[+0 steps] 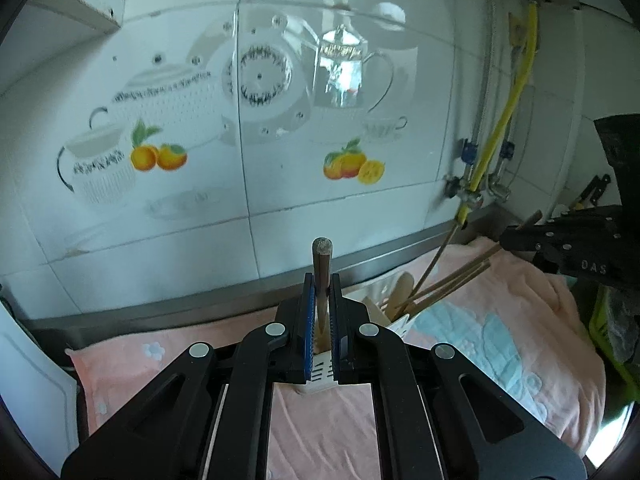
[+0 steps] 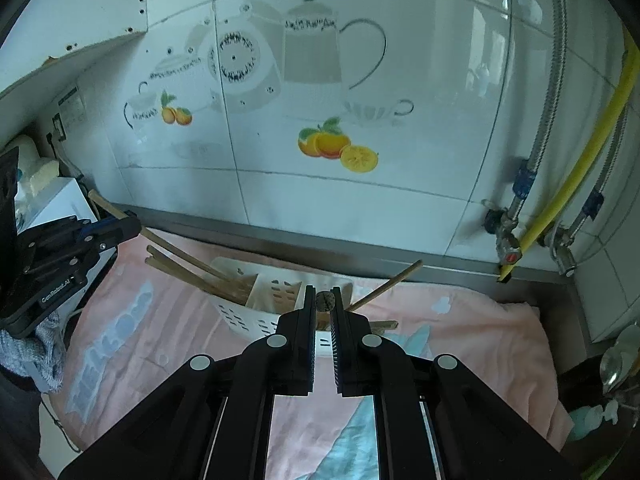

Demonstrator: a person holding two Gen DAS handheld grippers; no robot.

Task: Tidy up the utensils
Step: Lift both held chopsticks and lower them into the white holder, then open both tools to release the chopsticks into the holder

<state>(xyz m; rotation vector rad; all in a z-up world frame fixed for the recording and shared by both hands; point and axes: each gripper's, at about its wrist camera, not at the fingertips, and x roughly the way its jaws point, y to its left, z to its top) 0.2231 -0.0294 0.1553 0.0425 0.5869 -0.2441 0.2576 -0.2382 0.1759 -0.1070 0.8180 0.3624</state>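
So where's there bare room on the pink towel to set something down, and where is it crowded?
Free: the towel right of the white utensil holder, up to the steel ledge, and the strip left of the holder. Crowded: the middle, where chopsticks fan out of the holder and the left gripper and right gripper each clamp one.

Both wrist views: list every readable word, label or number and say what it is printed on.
"OAS": on the right gripper, seen in the left wrist view.
"GenRobot.AI": on the left gripper, seen in the right wrist view; small, partly blurred.
Wall sticker by the socket: too small to read.
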